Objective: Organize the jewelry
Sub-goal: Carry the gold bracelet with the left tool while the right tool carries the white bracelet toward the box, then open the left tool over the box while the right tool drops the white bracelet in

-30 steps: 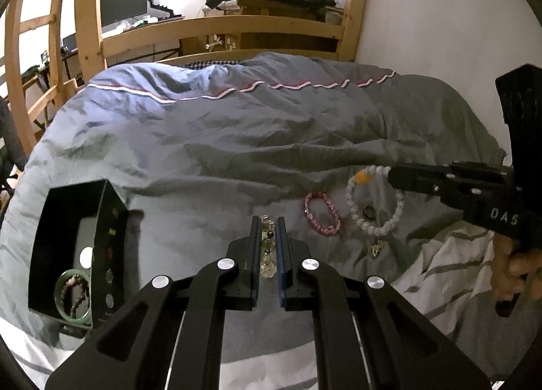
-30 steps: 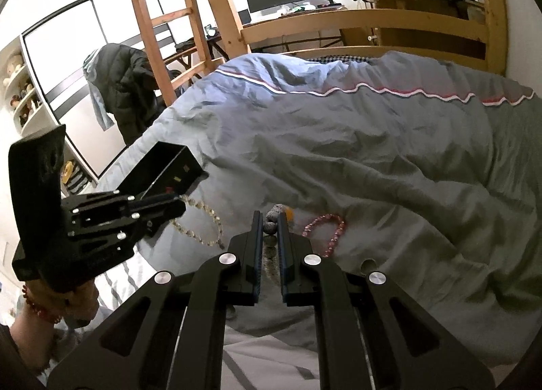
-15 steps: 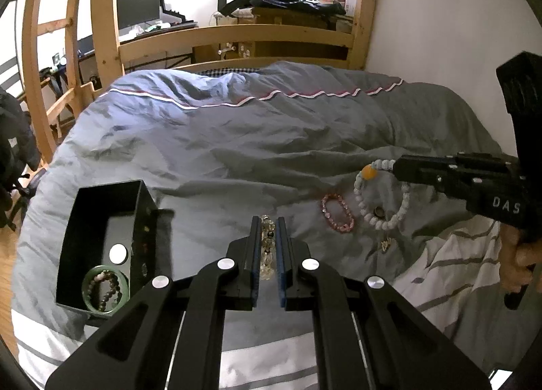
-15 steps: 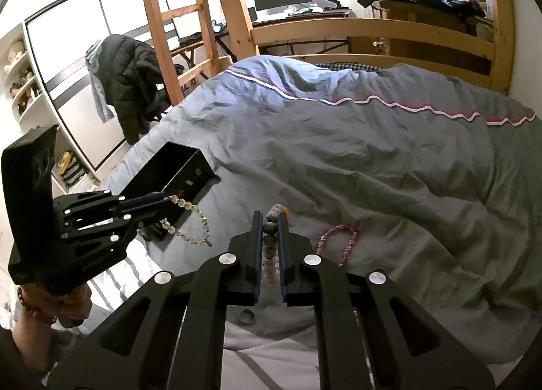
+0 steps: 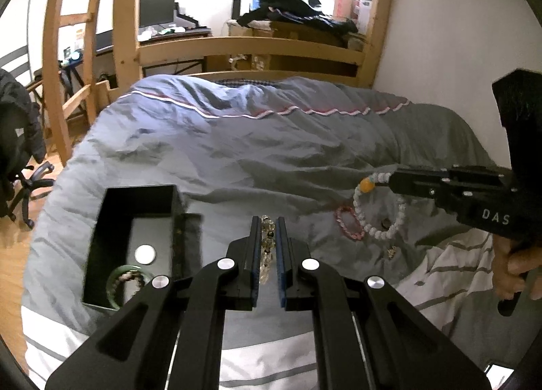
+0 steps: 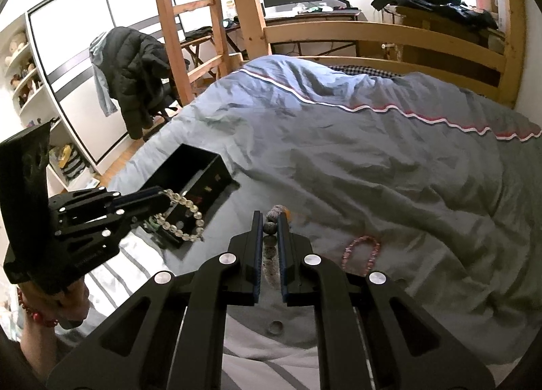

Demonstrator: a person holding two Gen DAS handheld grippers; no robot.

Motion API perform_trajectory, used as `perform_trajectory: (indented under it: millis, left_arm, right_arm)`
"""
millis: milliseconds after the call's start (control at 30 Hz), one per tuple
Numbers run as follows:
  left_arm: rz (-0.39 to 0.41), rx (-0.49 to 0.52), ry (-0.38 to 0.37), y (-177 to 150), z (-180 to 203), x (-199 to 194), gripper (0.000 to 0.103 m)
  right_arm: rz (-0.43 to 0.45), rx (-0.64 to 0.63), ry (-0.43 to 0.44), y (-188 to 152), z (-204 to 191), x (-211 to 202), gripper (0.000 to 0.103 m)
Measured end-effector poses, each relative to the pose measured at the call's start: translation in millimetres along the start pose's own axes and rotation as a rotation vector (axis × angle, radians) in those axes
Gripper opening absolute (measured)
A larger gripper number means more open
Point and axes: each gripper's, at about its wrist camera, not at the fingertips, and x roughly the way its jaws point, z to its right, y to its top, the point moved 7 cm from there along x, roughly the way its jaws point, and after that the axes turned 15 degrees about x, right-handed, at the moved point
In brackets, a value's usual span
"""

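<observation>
i hold both grippers clamped tight, left gripper [image 5: 266,247] pinching the clear-bead bracelet [image 6: 183,219], right gripper [image 6: 270,247] the white-bead bracelet [image 5: 377,209], both lifted off the duvet [image 5: 257,153] for carrying to the black box [image 5: 135,214].

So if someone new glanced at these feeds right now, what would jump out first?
Both grippers carry a bracelet above the grey duvet: the left gripper pinches a clear-bead bracelet, the right gripper a white bracelet with an orange bead. Next, the open black box at the duvet's left, a green bangle inside. A pink bracelet lies on the duvet.
</observation>
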Motion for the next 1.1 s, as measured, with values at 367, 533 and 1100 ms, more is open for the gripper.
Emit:
perform_trajectory:
  millis: [367,533,1100]
  left_arm:
    - [0.026,-0.067,0.05,-5,-45,-17,0.008]
    - [0.028,-0.105,0.056,-13,-66,-19,0.008]
    - [-0.02,-0.19,0.133,-42,-125,-12,0.008]
  right_arm:
    - [-0.022,-0.032,0.021,9,-35,25,0.009]
    - [-0.035,-0.045,0.027,11,-49,38,0.009]
    - [-0.079,-0.115,0.11,16,-124,93,0.009]
